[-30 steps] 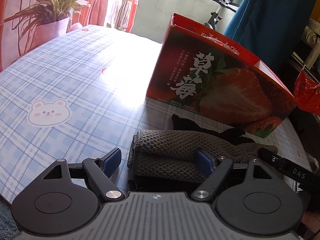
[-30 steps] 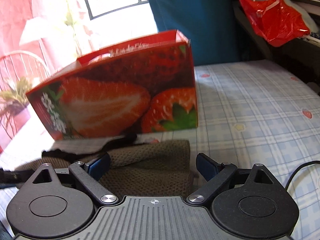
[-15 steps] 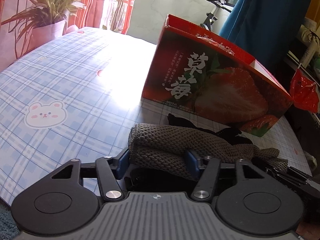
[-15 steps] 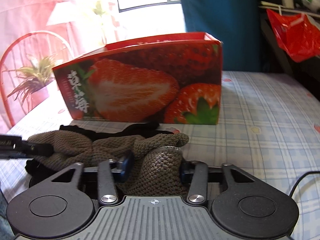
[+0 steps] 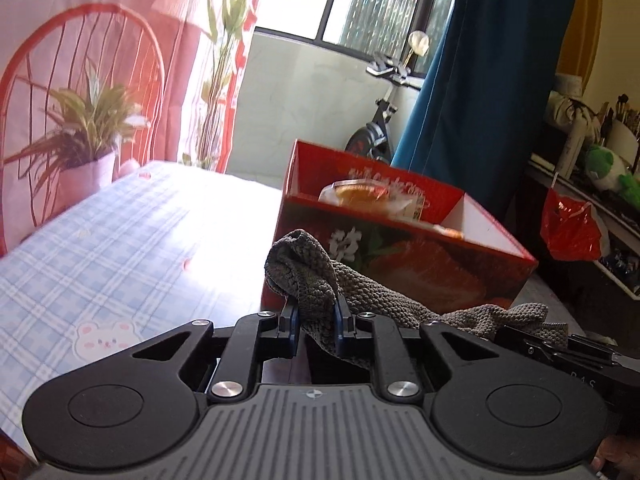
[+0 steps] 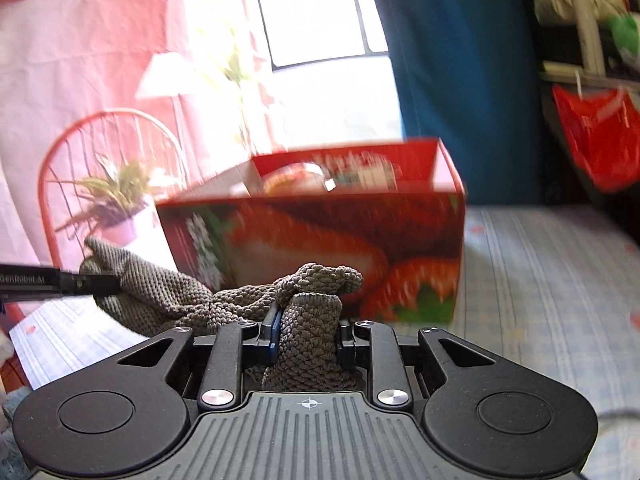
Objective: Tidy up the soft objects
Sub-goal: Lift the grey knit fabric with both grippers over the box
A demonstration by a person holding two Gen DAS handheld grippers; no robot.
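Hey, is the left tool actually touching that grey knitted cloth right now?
Touching. In the left wrist view the left tool has both blue pads pinched against a bunched fold of the grey knitted cloth, with no gap showing on either side.

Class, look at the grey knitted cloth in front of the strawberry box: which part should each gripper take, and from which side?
Take the grey knitted cloth at its two bunched ends, from the near side opposite the red strawberry box. It is long and limp, so end grips stop sagging. The left gripper is shut on one end; the right gripper, jaws closing, pinches the other.
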